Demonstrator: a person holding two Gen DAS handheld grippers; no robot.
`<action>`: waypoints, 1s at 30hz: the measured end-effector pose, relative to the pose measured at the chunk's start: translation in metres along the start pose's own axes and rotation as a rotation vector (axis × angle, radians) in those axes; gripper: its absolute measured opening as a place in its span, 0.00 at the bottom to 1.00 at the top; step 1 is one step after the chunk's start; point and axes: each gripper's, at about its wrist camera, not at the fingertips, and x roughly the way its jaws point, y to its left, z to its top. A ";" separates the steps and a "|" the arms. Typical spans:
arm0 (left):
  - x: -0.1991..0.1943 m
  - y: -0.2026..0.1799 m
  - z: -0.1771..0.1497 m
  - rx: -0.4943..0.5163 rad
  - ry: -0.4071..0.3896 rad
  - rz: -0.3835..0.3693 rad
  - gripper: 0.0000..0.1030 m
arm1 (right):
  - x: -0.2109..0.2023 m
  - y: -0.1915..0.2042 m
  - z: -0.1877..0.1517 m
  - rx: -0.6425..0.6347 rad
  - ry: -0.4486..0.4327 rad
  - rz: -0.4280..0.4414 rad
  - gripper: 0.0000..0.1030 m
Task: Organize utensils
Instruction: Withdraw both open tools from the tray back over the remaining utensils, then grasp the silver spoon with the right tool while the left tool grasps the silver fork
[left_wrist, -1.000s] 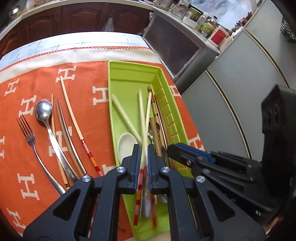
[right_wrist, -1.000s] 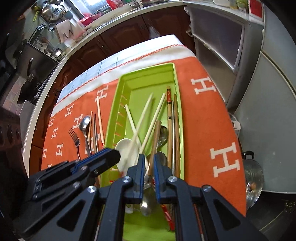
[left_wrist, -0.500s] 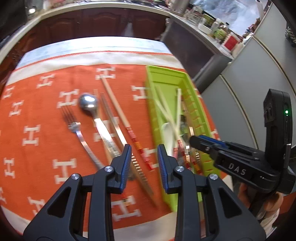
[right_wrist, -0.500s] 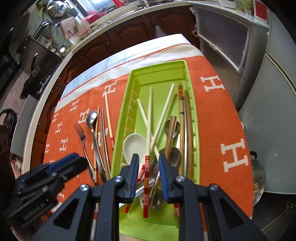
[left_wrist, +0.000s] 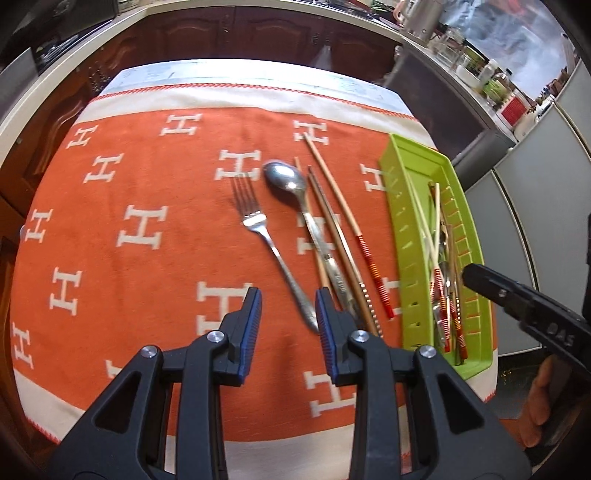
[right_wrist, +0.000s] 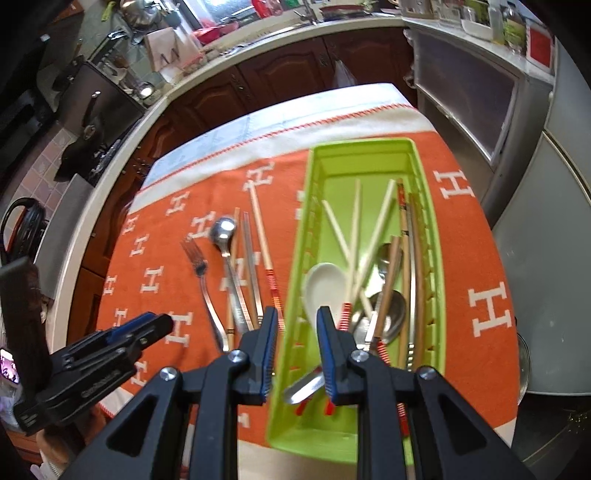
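A green tray (left_wrist: 413, 236) (right_wrist: 295, 280) lies on the orange cloth and holds chopsticks, metal spoons and a white ceramic spoon (right_wrist: 323, 286). On the cloth left of the tray lie a fork (left_wrist: 258, 236) (right_wrist: 203, 280), a metal spoon (left_wrist: 288, 181) (right_wrist: 223, 230) and several chopsticks (left_wrist: 347, 218) (right_wrist: 260, 229). My left gripper (left_wrist: 288, 325) is open and empty, above the fork's handle end. My right gripper (right_wrist: 295, 345) is open and empty, above the tray's left wall near its front end.
The cloth-covered table (left_wrist: 147, 206) ends close behind the tray at the right, beside grey cabinet panels (left_wrist: 535, 192). Dark wooden cabinets (right_wrist: 280, 77) and a cluttered counter (right_wrist: 192, 48) run along the back. The other gripper shows at each view's edge (left_wrist: 517, 306) (right_wrist: 96, 354).
Both grippers opened and let chopsticks drop into the tray. My left gripper swung left from over the tray to above the fork and spoon on the cloth. My right gripper shifted slightly left.
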 end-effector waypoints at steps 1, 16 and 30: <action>-0.001 0.005 -0.001 -0.007 0.000 0.002 0.30 | -0.001 0.005 0.001 -0.007 -0.001 0.006 0.21; 0.017 0.045 0.009 -0.105 0.019 -0.048 0.37 | 0.051 0.062 0.026 -0.090 0.069 0.071 0.21; 0.077 0.062 0.048 -0.130 0.055 -0.022 0.37 | 0.144 0.062 0.070 -0.019 0.226 0.112 0.21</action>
